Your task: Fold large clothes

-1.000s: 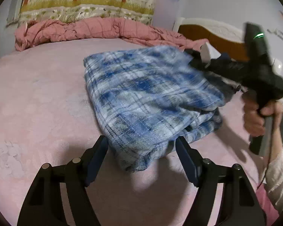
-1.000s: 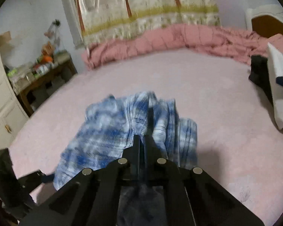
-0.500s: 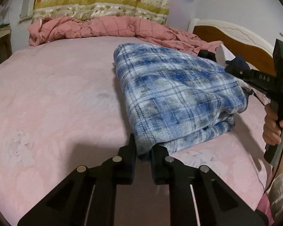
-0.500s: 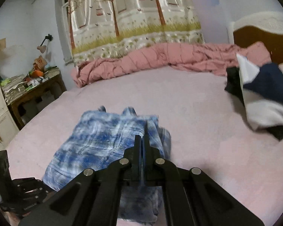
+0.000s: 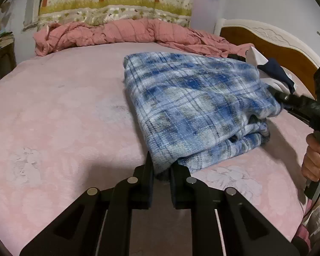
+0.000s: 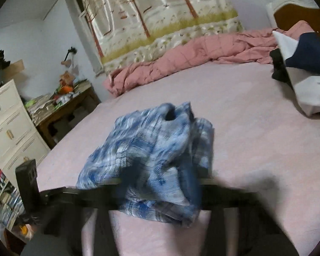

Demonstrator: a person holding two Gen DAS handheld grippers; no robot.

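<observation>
A folded blue plaid garment (image 5: 194,108) lies on the pink bed (image 5: 59,115). My left gripper (image 5: 161,168) is shut on its near corner. The right gripper (image 5: 281,96) shows at the garment's far right edge in the left wrist view, held by a hand (image 5: 313,160). In the right wrist view the plaid garment (image 6: 157,157) is bunched in front of the lens, and my right gripper (image 6: 160,192) is smeared by motion blur, its fingers spread wide to both sides of the cloth. The left gripper body (image 6: 29,183) shows at lower left there.
A rumpled pink quilt (image 5: 125,34) lies along the far side of the bed. A navy and white garment (image 6: 305,72) lies at the right near the wooden headboard (image 5: 273,47). A white drawer unit (image 6: 8,128) and cluttered desk (image 6: 59,106) stand beside the bed.
My left gripper closed on the garment's near corner and stays shut. My right gripper, shut on the cloth half a second ago, has sprung open in a blur.
</observation>
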